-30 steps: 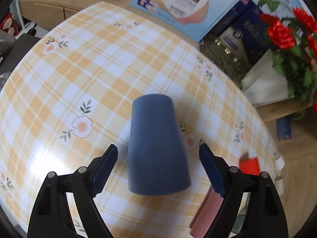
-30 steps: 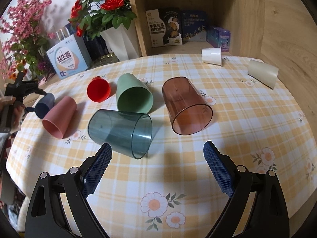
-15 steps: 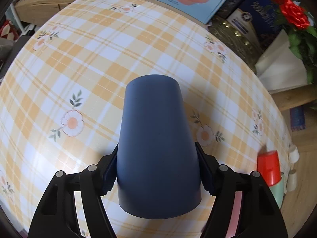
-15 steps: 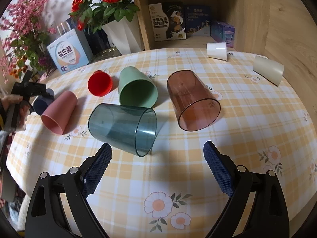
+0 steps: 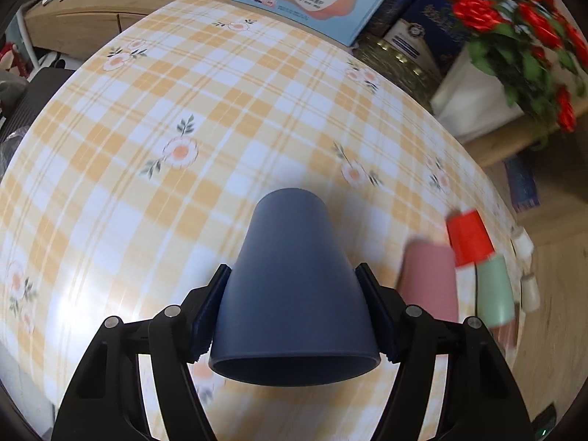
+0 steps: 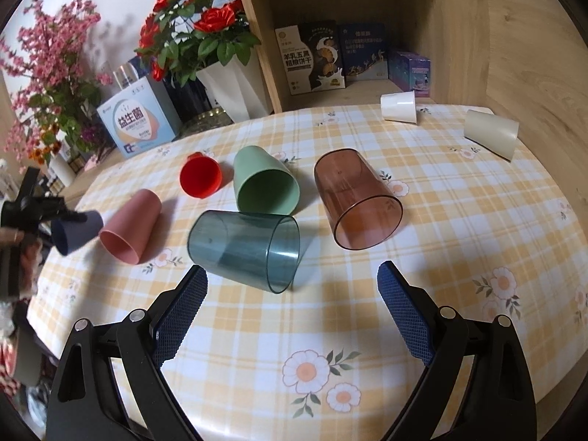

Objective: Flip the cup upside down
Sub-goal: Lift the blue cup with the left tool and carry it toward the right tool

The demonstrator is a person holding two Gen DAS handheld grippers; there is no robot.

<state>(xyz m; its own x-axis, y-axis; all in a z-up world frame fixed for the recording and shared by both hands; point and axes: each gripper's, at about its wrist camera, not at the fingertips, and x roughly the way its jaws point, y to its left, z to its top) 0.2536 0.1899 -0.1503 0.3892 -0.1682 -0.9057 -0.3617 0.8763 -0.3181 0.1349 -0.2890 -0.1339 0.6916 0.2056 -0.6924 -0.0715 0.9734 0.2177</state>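
Note:
My left gripper (image 5: 292,305) is shut on a dark blue cup (image 5: 294,294) and holds it off the checked tablecloth (image 5: 183,110), its open mouth toward the camera and its base pointing away. The same cup (image 6: 75,233) shows in the right wrist view at the table's left edge, lifted in the left gripper (image 6: 55,217). My right gripper (image 6: 292,301) is open and empty, hovering over the near side of the table just in front of a clear teal cup (image 6: 244,248) lying on its side.
Lying on their sides are a pink cup (image 6: 130,224), red cup (image 6: 200,180), green cup (image 6: 264,183), clear brown cup (image 6: 356,204), white cup (image 6: 398,106) and beige cup (image 6: 490,132). A blue-white box (image 6: 137,125), flowers in a white vase (image 6: 228,84) and a wooden shelf (image 6: 349,29) stand behind.
My left gripper closed on the dark blue cup and lifted it off the table, tilting it. The right gripper has barely moved.

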